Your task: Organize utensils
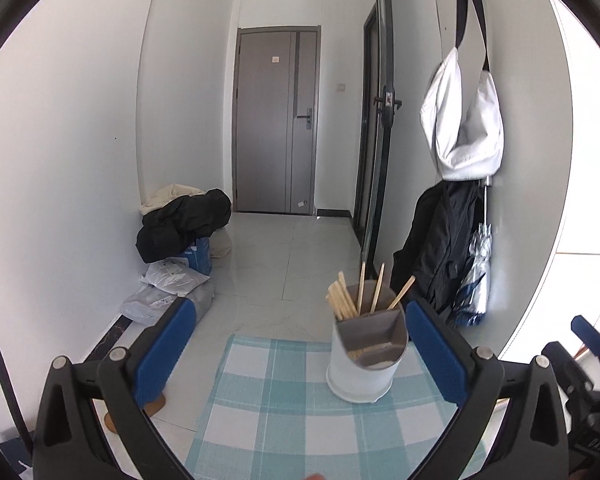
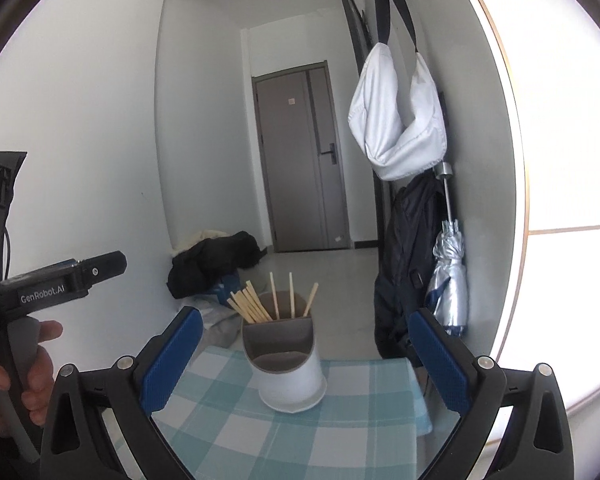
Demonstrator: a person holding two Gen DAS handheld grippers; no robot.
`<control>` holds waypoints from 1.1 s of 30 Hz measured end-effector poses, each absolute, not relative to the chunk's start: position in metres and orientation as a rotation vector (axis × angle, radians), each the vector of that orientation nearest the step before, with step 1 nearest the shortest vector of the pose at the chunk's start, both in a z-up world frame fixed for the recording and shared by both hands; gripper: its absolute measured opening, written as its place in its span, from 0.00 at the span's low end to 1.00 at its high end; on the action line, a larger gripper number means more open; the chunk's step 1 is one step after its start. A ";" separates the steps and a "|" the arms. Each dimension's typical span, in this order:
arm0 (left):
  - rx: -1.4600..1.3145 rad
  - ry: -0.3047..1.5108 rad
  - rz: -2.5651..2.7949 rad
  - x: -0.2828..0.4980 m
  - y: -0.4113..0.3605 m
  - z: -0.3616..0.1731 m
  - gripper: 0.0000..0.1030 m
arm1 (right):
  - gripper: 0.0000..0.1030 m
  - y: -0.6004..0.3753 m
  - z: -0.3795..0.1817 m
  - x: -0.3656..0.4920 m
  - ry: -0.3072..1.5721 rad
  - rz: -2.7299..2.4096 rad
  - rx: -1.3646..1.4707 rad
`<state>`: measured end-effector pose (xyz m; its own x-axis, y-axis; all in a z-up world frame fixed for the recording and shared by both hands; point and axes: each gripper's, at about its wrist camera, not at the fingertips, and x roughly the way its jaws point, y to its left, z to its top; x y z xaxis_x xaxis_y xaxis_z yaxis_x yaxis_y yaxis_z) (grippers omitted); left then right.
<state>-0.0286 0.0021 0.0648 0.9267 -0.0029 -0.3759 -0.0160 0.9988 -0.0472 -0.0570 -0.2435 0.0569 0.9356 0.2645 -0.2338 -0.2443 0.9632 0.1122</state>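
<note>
One white utensil holder (image 1: 362, 360) with a grey divided insert stands upright on the desk's blue-and-white checked cloth (image 1: 284, 412). It holds a fanned bunch of about six wooden chopsticks (image 2: 249, 307) plus three single sticks standing apart. The left gripper (image 1: 300, 354) and right gripper (image 2: 306, 356) both have jaws spread wide, grasping nothing. A hand (image 2: 16, 380) holds the left gripper's handle.

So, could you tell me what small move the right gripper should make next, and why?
Probably ease the right gripper forward toward the chopsticks. Its jaws stand wide open with nothing between them, and the sticks fan loosely from the back of the white holder on the checked cloth, not yet within reach.
</note>
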 end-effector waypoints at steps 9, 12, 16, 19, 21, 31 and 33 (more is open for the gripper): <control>-0.043 0.428 0.031 -0.024 0.002 0.027 0.99 | 1.00 -0.244 0.021 -0.050 0.311 0.228 0.089; -0.031 0.467 0.020 -0.018 -0.001 0.020 0.99 | 1.00 -0.241 0.016 -0.048 0.307 0.229 0.085; -0.028 0.494 0.014 -0.014 -0.002 0.012 0.99 | 1.00 -0.238 0.008 -0.046 0.324 0.241 0.072; -0.027 0.508 0.028 -0.012 -0.004 0.010 0.99 | 1.00 -0.237 0.005 -0.042 0.338 0.250 0.070; -0.036 0.494 0.034 -0.013 -0.004 0.010 0.99 | 1.00 -0.239 0.004 -0.037 0.347 0.247 0.071; -0.076 0.506 0.032 -0.008 -0.004 0.011 0.99 | 1.00 -0.256 -0.002 -0.027 0.380 0.207 0.153; -0.080 0.507 0.035 -0.008 -0.003 0.011 0.99 | 1.00 -0.256 -0.002 -0.028 0.381 0.198 0.150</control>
